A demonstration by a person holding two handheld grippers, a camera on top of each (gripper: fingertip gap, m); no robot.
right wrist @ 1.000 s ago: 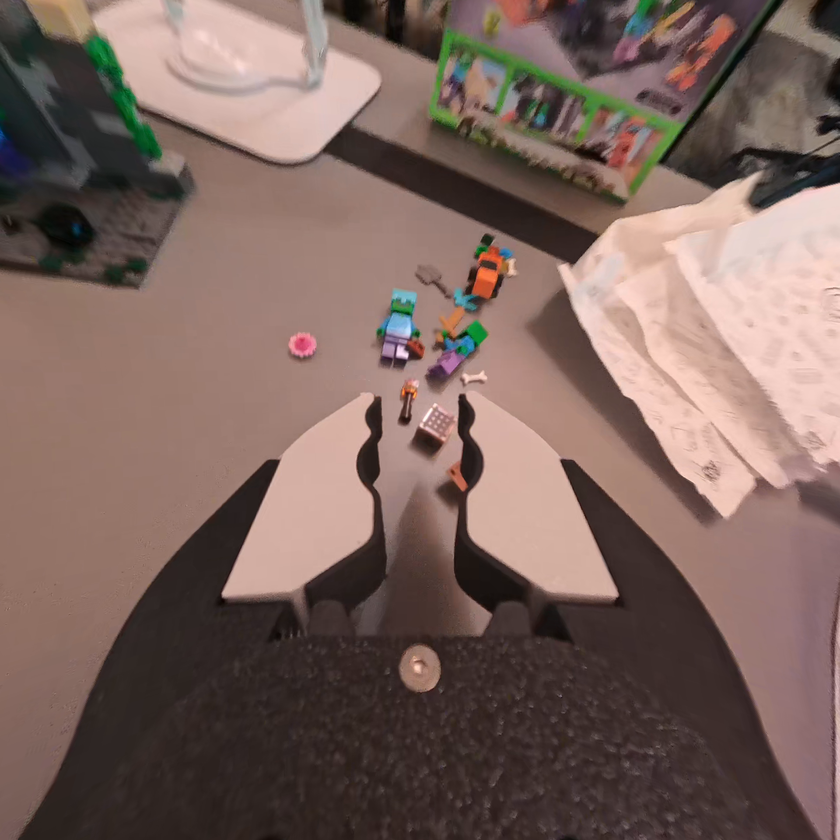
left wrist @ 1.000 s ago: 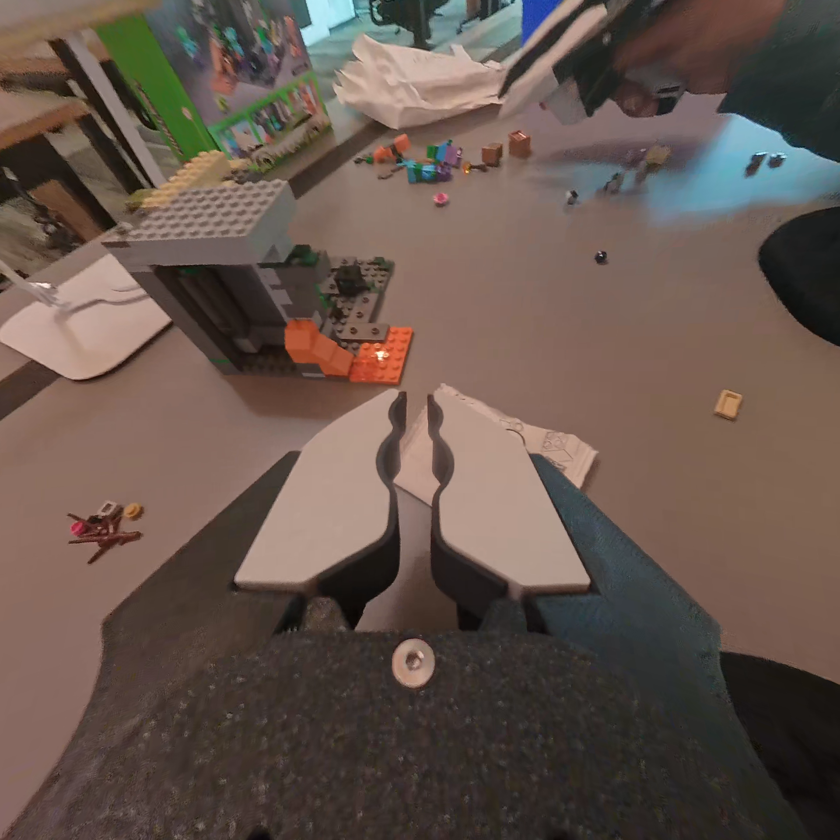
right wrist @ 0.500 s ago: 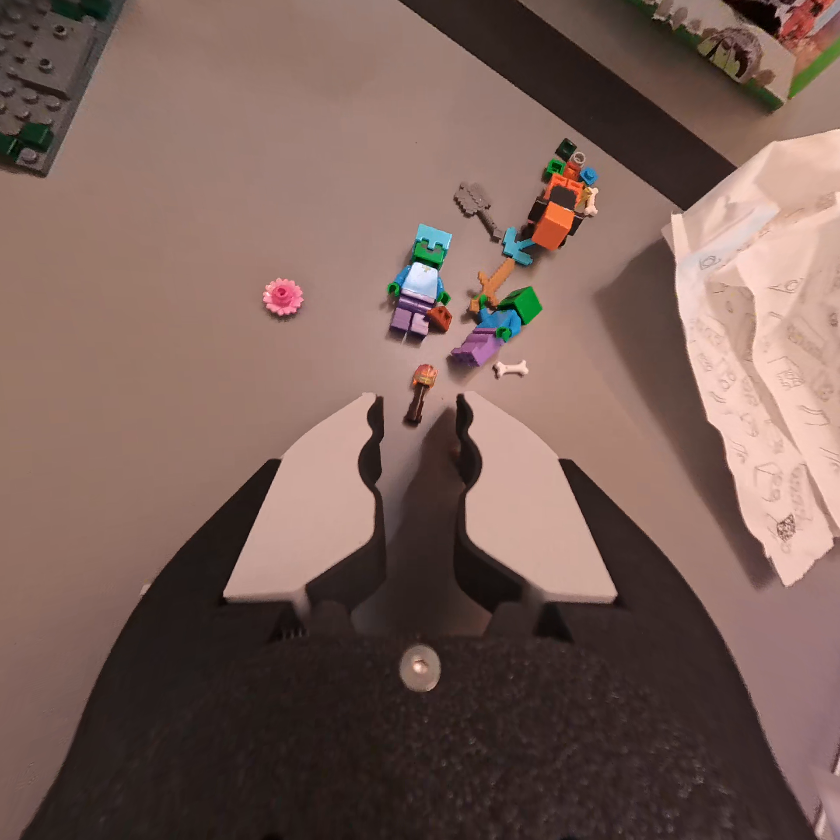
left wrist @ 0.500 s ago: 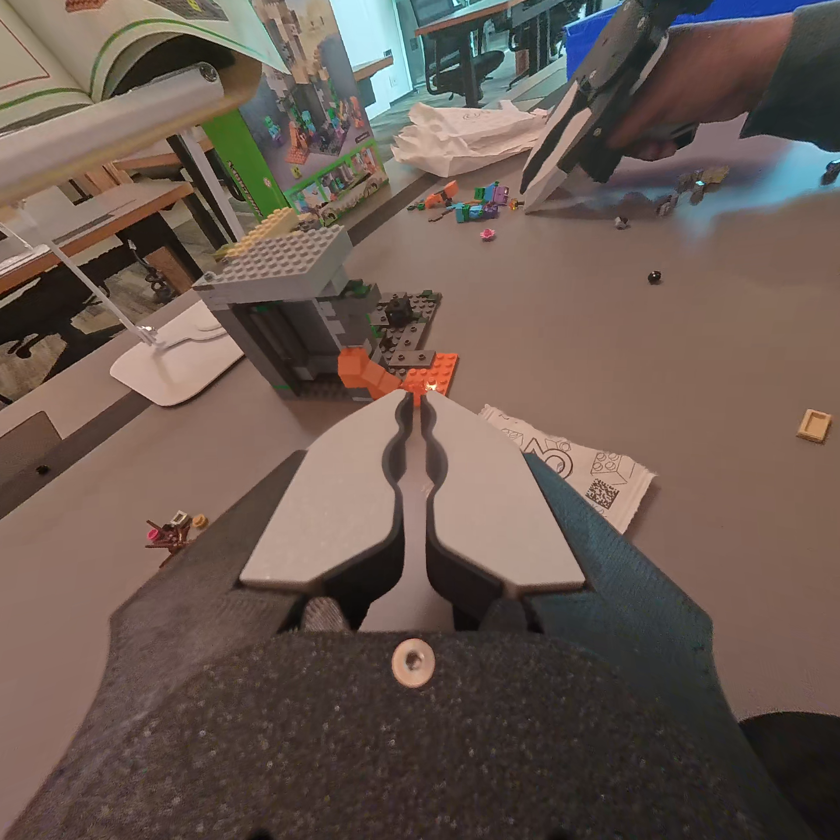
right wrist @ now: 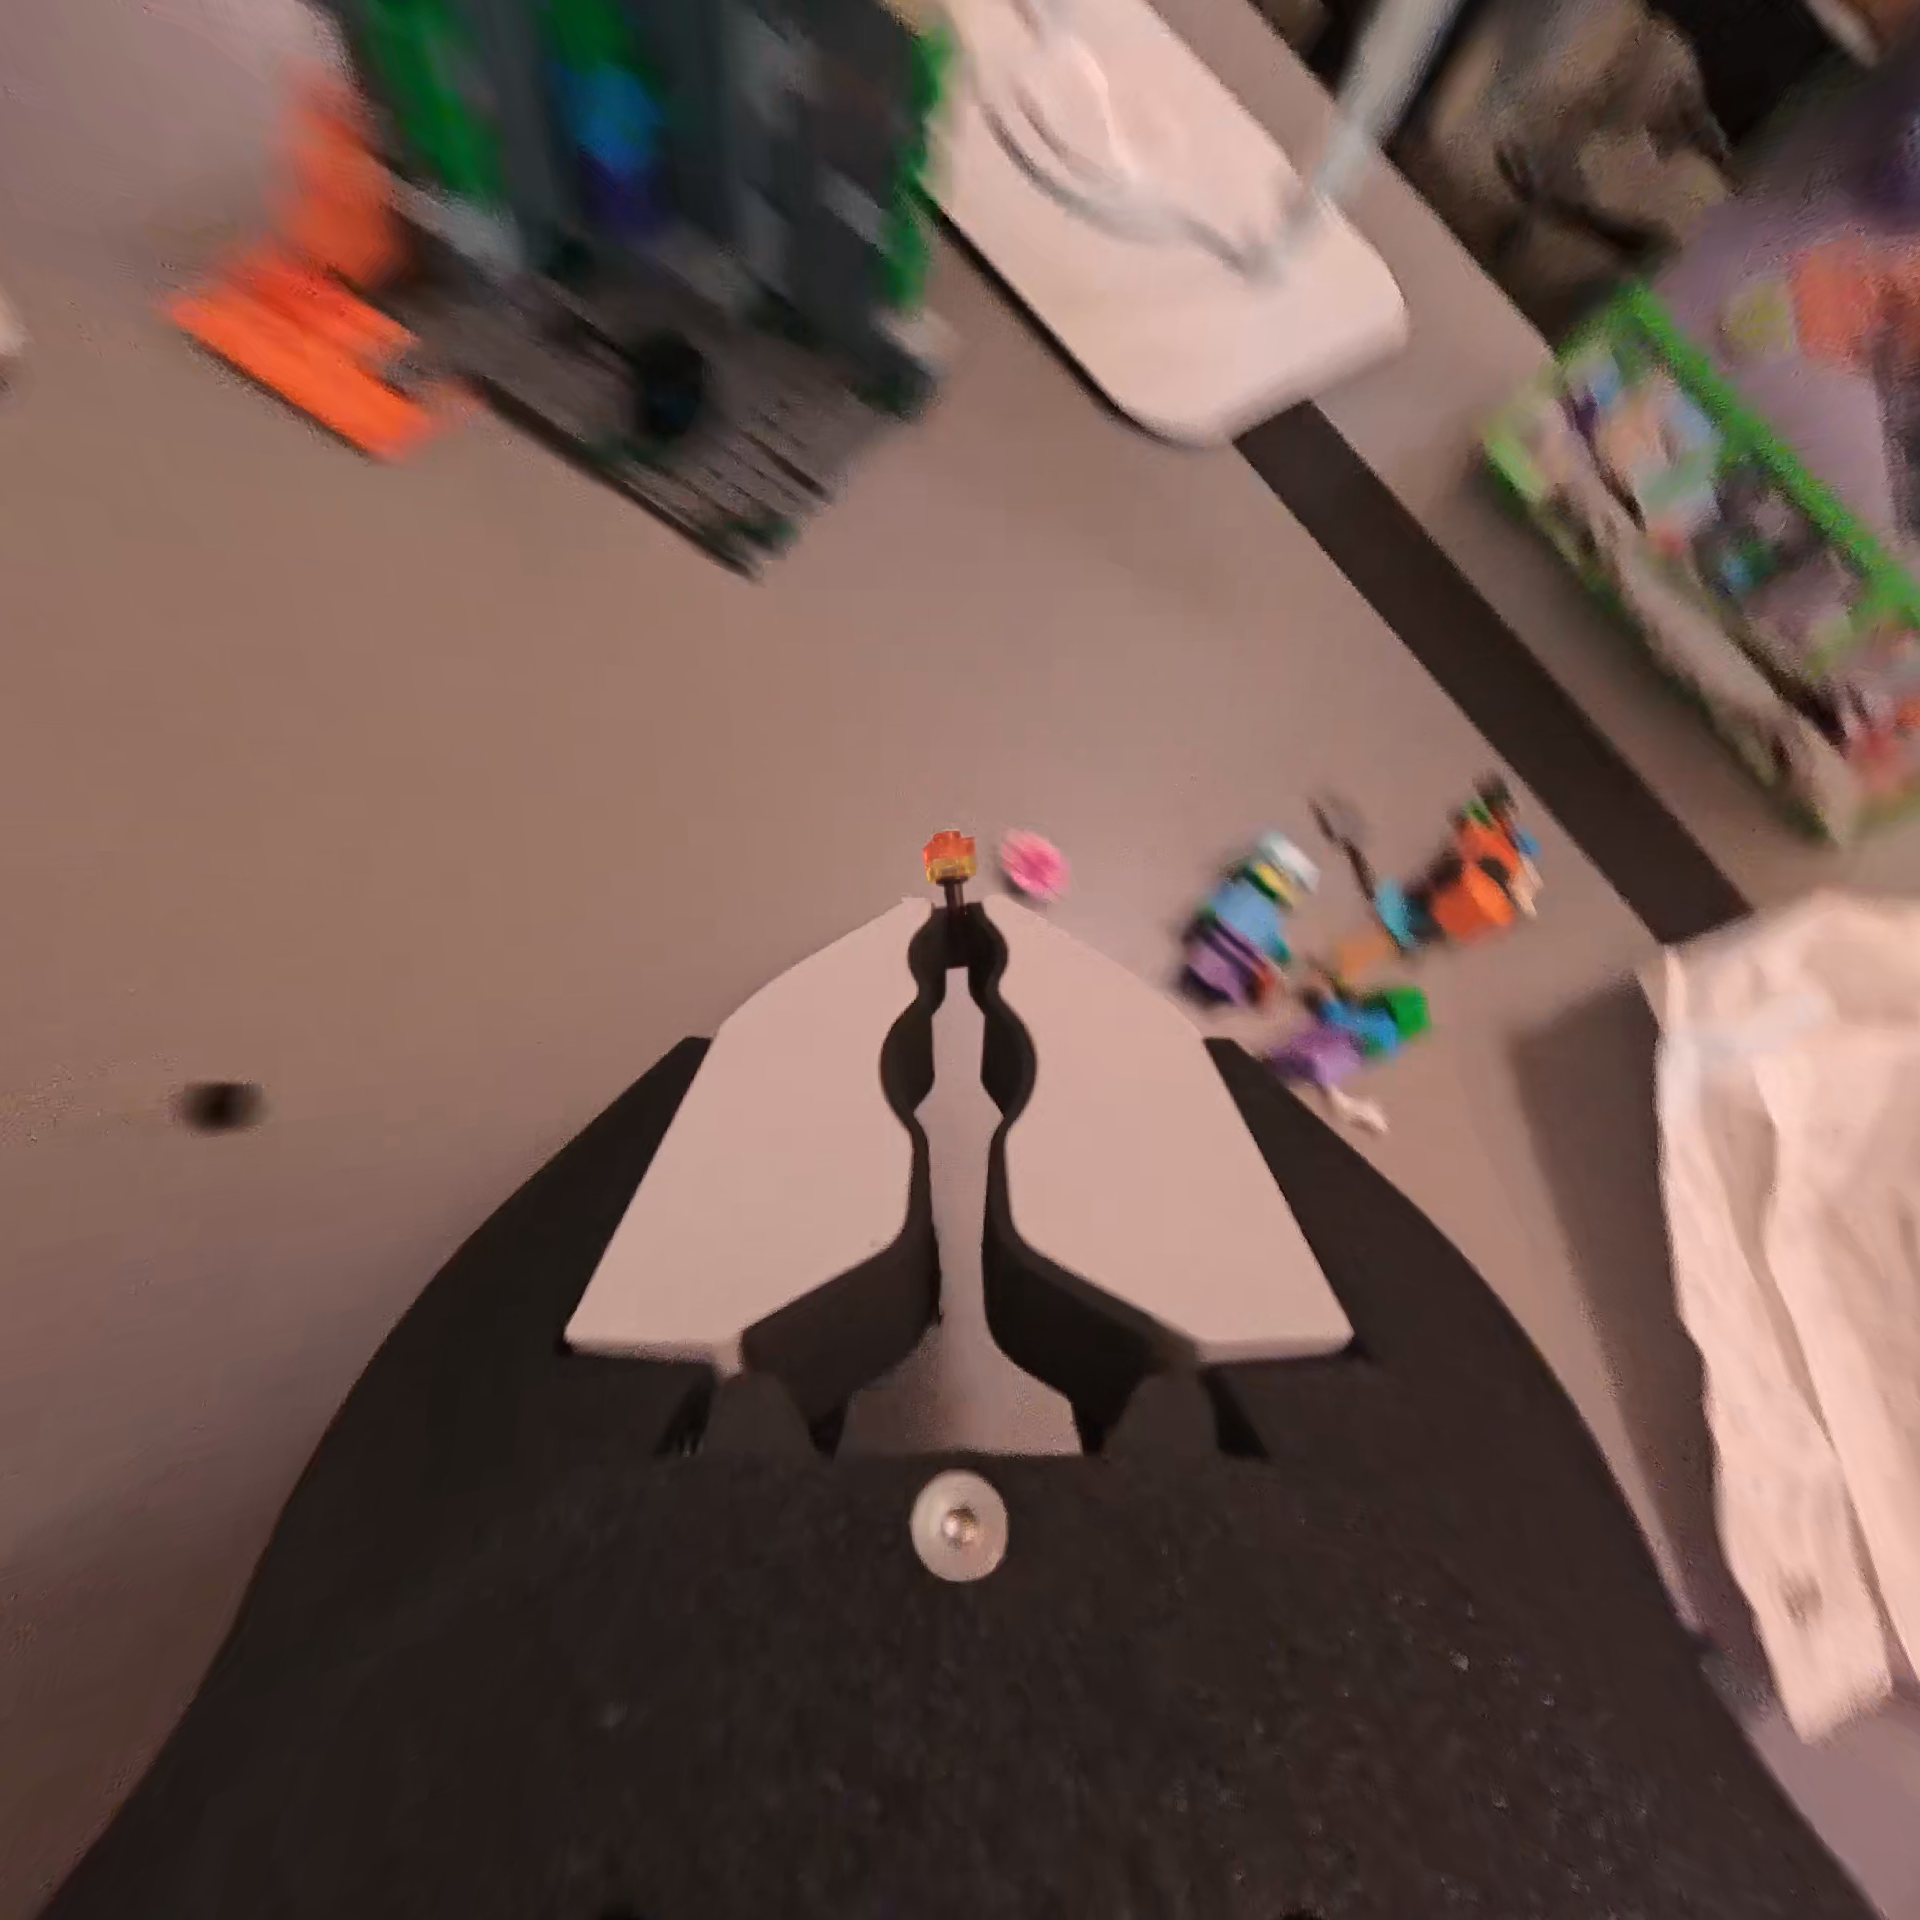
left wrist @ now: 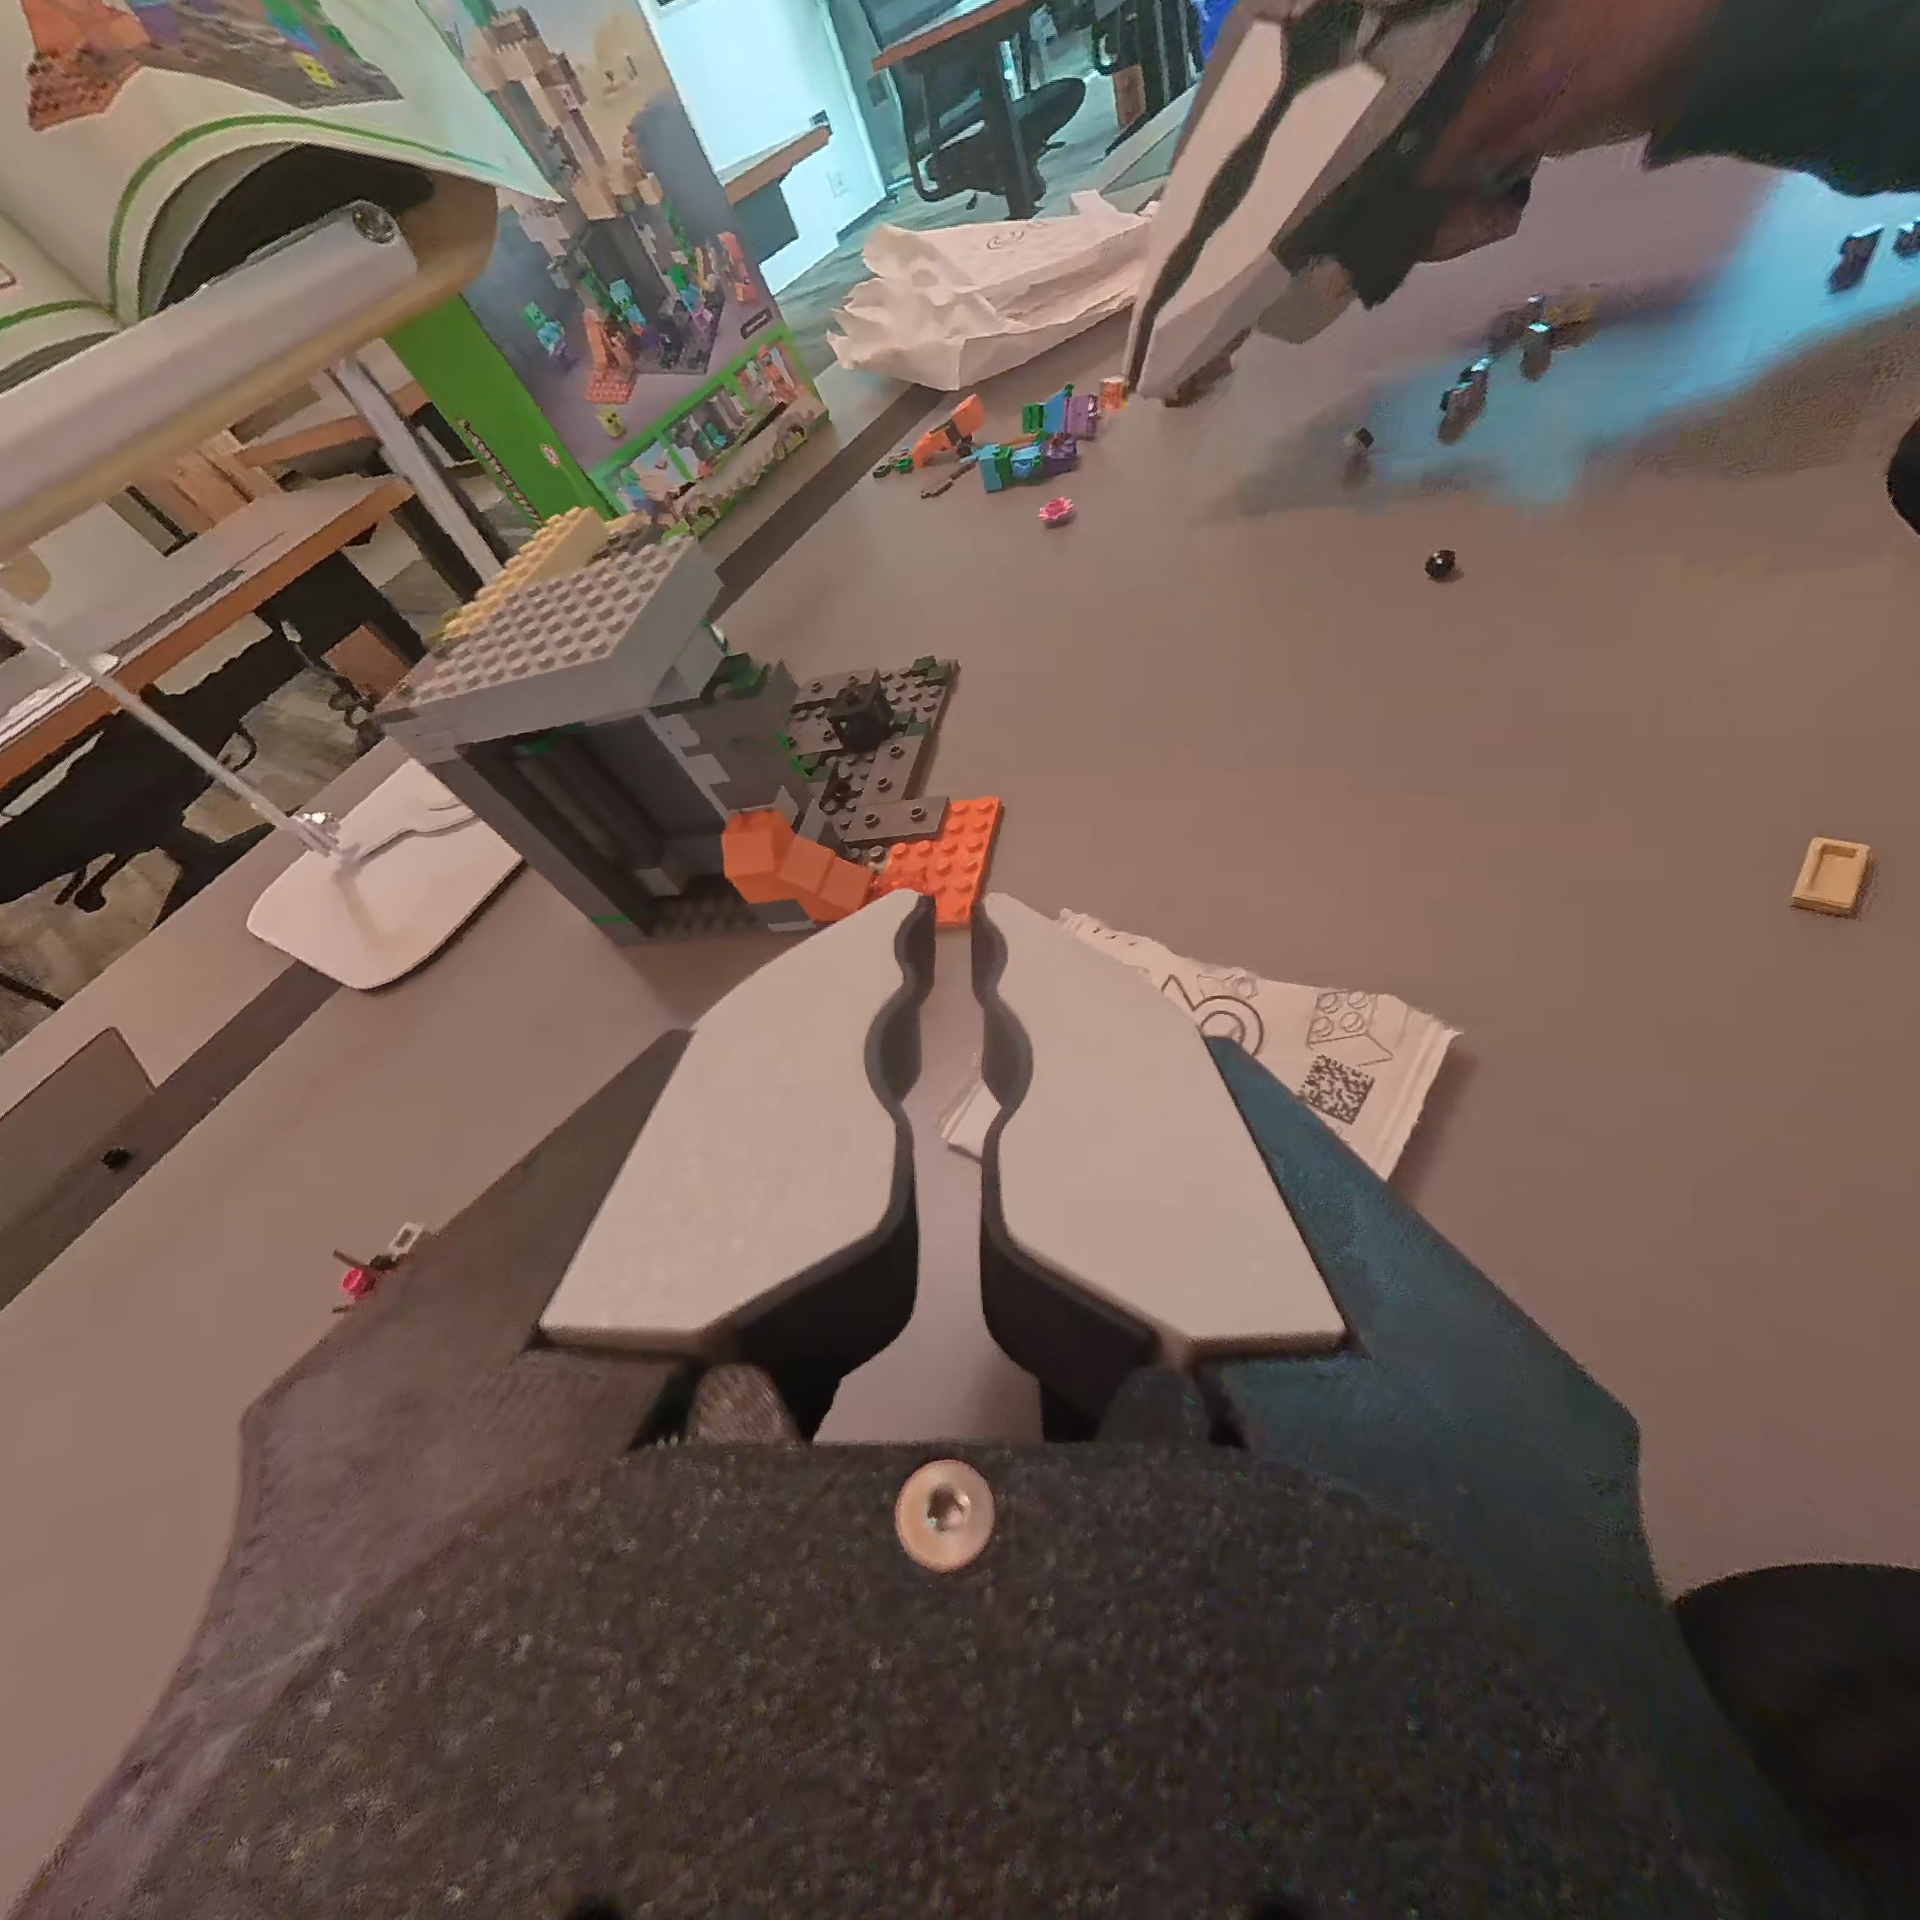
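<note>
Grey covers the whole counter (left wrist: 1351,790), and small brick pieces are scattered over it. The right hand-held gripper (right wrist: 958,906) is pressed together on a tiny torch piece (right wrist: 951,871): its dark stem is pinched at the very fingertips and its orange head sticks out past them, the long axis running straight on along the fingers. This view is blurred, so finer detail of the grip cannot be told. Just beside the torch head, to its right, lies a pink flower stud (right wrist: 1033,864) on the counter, and farther right a cluster of small toy figures (right wrist: 1351,966), then crumpled white paper bags (right wrist: 1808,1299). Ahead and to the left of the torch stands the grey brick building (right wrist: 644,239) with its orange plates (right wrist: 301,353), well apart from the fingertips.

The left hand-held gripper (left wrist: 954,914) holds nothing; its jaws stand nearly together with a narrow gap between them. It hangs over a flat printed paper slip (left wrist: 1309,1049), and its tips lie near the orange plate (left wrist: 951,852) at the foot of the grey brick building (left wrist: 613,727). The left hand-held gripper is thus the nearer of the two to the building, which lies ahead and a little left of it. A tan tile (left wrist: 1831,876) sits off to the right, well apart.
</note>
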